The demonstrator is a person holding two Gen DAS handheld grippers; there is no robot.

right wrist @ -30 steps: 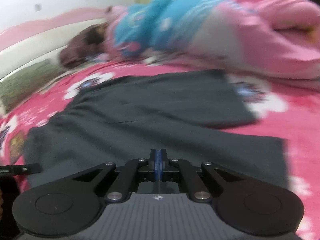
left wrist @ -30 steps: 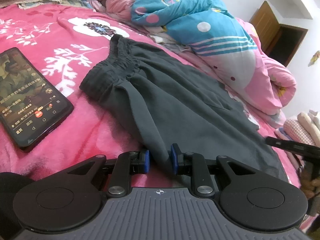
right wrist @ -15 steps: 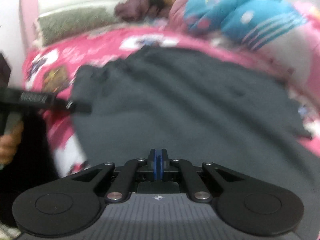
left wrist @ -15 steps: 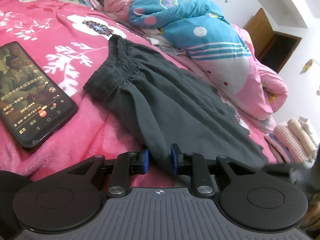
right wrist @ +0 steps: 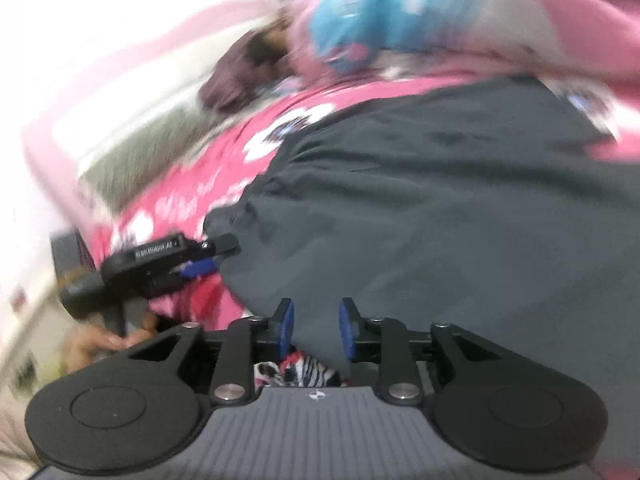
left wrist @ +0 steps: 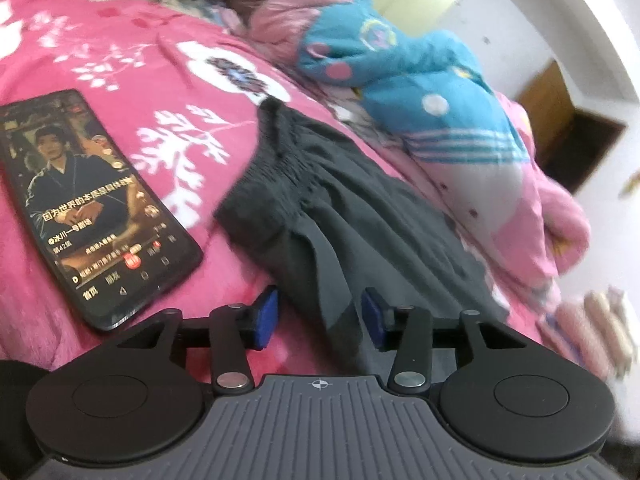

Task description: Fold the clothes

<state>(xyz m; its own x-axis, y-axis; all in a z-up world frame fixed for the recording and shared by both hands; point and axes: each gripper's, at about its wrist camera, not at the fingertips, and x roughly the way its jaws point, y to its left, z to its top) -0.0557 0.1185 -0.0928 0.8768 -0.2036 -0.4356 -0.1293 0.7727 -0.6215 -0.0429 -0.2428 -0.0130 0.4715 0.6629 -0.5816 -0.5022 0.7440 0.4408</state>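
Dark grey shorts (left wrist: 360, 216) lie folded lengthwise on the pink flowered bedspread (left wrist: 120, 52), elastic waistband toward the far left. My left gripper (left wrist: 318, 318) is open at the near edge of the shorts, with cloth lying between its blue pads. In the blurred right wrist view the shorts (right wrist: 460, 208) fill the middle. My right gripper (right wrist: 316, 326) is open over their near edge. The left gripper (right wrist: 204, 258) shows there at the left edge of the shorts.
A phone (left wrist: 88, 204) with a lit screen lies on the bedspread left of the shorts. A heap of blue and pink quilts (left wrist: 440, 112) lies behind them. Folded clothes (left wrist: 600, 320) are stacked at the right. A brown door (left wrist: 568, 128) stands beyond.
Both grippers have opened: the right was shut, the left was narrower around the cloth. The right gripper has swung over the shorts. The left view has moved closer to the waistband.
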